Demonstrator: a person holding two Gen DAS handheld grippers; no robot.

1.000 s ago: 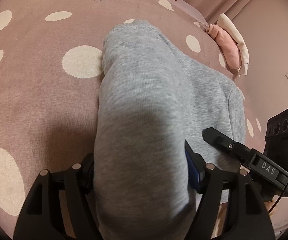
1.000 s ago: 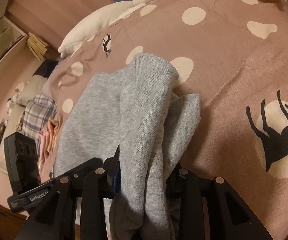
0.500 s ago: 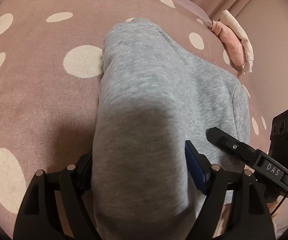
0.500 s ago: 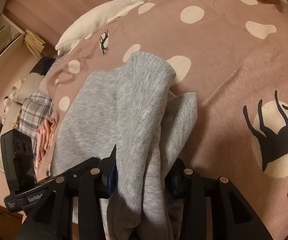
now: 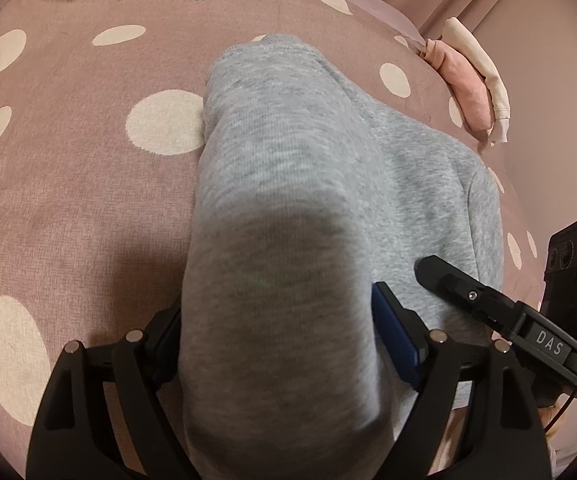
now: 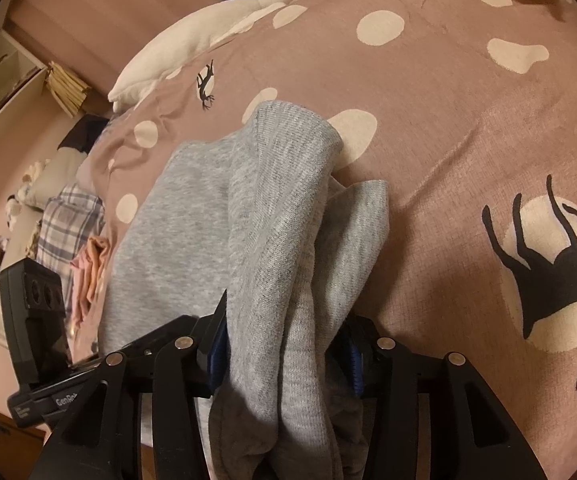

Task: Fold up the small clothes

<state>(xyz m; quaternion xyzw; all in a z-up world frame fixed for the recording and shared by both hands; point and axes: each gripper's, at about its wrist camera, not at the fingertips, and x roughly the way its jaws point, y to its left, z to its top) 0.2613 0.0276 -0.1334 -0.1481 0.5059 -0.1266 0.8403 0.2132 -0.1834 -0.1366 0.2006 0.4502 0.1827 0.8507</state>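
Note:
A grey knit garment (image 5: 288,160) lies folded on the spotted bedspread, its near end bunched up toward both cameras. My left gripper (image 5: 278,308) straddles a thick rolled fold of it. Its jaws are opening wide, the right blue pad (image 5: 394,336) stands at the cloth's edge, and the left pad is hidden behind the fabric. In the right wrist view, several layers of the same garment (image 6: 280,200) hang between the pads of my right gripper (image 6: 286,320). Those jaws are opening too, with a dark gap beside the right pad (image 6: 354,360). The two grippers sit side by side.
The mauve bedspread (image 5: 68,200) with cream dots and black bird prints spreads all round. A white goose plush (image 6: 216,28) lies at the far edge. Folded pink and cream clothes (image 5: 464,80) sit at the bed's corner, and a plaid cloth (image 6: 68,220) lies beyond the left side.
Both pairs of jaws have spread wider around the grey cloth, and the folds between them have loosened. Neither hand has shifted.

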